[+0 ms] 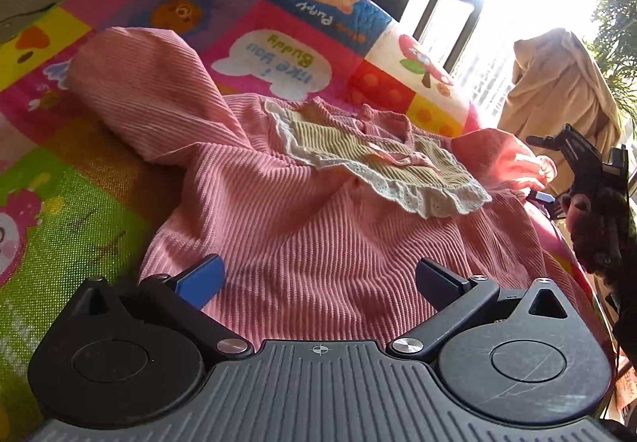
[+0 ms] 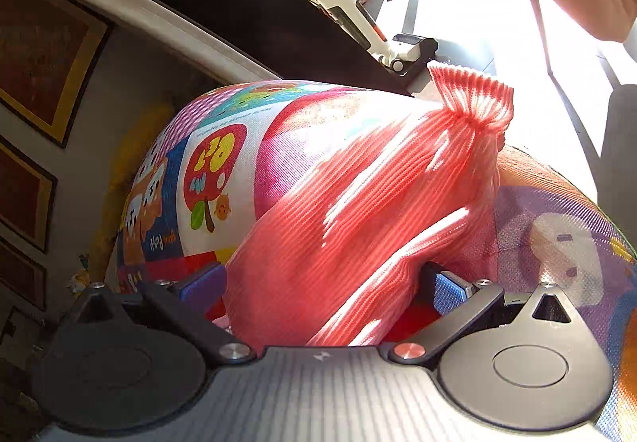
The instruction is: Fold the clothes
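Cartoon-print mat (image 1: 254, 28) (colourful) carries a pink top (image 1: 302, 227).

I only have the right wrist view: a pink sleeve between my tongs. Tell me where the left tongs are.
Observer: The left tongs are open over the lower body of the pink ribbed top, gripping nothing.
Operator: Say which way up it lies.
Observer: Front up. The beige lace-trimmed bib shows at the neck.
Operator: Report the other sleeve.
Observer: The other sleeve extends to the far left, resting on the cartoon mat.
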Tool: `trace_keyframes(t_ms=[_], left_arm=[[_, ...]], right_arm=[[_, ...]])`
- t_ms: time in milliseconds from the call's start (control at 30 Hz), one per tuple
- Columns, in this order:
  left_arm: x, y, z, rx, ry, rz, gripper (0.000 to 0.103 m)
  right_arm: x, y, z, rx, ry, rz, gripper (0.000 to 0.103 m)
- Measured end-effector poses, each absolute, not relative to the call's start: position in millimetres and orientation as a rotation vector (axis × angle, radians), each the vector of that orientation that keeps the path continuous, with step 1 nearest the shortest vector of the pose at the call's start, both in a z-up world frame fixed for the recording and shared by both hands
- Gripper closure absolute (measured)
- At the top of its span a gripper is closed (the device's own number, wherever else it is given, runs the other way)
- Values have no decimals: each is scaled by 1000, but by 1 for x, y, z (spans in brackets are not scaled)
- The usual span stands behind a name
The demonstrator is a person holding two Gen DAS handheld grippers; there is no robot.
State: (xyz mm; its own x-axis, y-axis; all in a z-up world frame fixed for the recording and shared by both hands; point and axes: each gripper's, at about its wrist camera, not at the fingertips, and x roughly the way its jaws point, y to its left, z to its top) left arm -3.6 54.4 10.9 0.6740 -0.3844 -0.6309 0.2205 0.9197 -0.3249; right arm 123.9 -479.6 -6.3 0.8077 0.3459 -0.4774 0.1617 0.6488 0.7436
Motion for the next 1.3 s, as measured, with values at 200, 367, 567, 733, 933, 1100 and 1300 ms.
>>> trace_keyframes(t_ms=[200, 367, 567, 733, 933, 1100, 1300], left_arm=[[-5, 52, 11, -222, 751, -339, 0], [-9, 45, 10, -152, 738, -334, 0], [-13, 50, 10, -164, 730, -348, 0], [-14, 49, 10, -145, 730, -354, 0], [-14, 45, 10, -122, 730, -343, 0], [-9, 41, 13, -103, 752, -330, 0], [5, 30, 32, -76, 749, -343, 0]], right_arm=[[133, -392, 50, 690, 468, 398, 0], [132, -243, 77, 193, 675, 648, 0], [103, -170, 54, -185, 764, 721, 0], [74, -198, 70, -212, 716, 726, 0], [73, -276, 66, 112, 723, 522, 0], [109, -314, 59, 445, 661, 347, 0], [159, -255, 72, 602, 702, 625, 0]])
